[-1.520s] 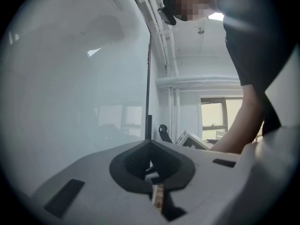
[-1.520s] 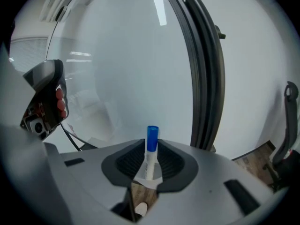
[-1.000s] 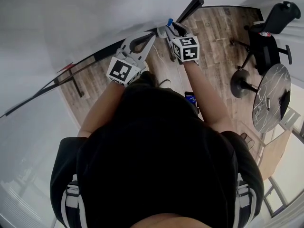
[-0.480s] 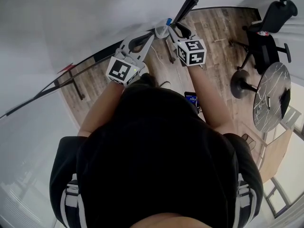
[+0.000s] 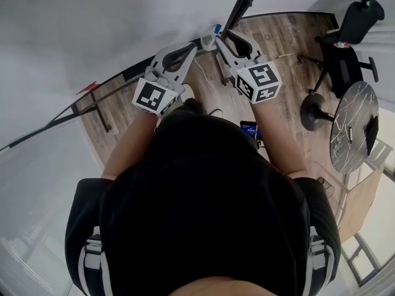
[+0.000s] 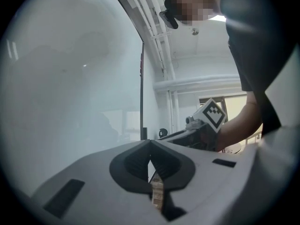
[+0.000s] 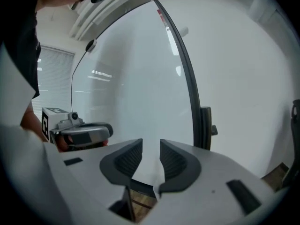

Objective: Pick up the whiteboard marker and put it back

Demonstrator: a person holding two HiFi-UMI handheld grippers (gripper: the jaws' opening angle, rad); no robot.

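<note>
White marker with blue cap [image 5: 215,31] rests against the glossy white whiteboard [image 5: 92,29], between both tips; apparently put back.
Right hand-held gripper [image 5: 222,37] gapes empty, as if letting go; left hand-held gripper [image 5: 200,42] pinched together, idle.

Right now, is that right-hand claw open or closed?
Open. In the right gripper view, the right gripper has its two jaws apart, with only the whiteboard showing through the gap and nothing held between them.

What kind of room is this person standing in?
Probably an office or meeting room: a large whiteboard stands right in front of the person, and a black swivel chair and a round table stand nearby on the wood-plank floor.
</note>
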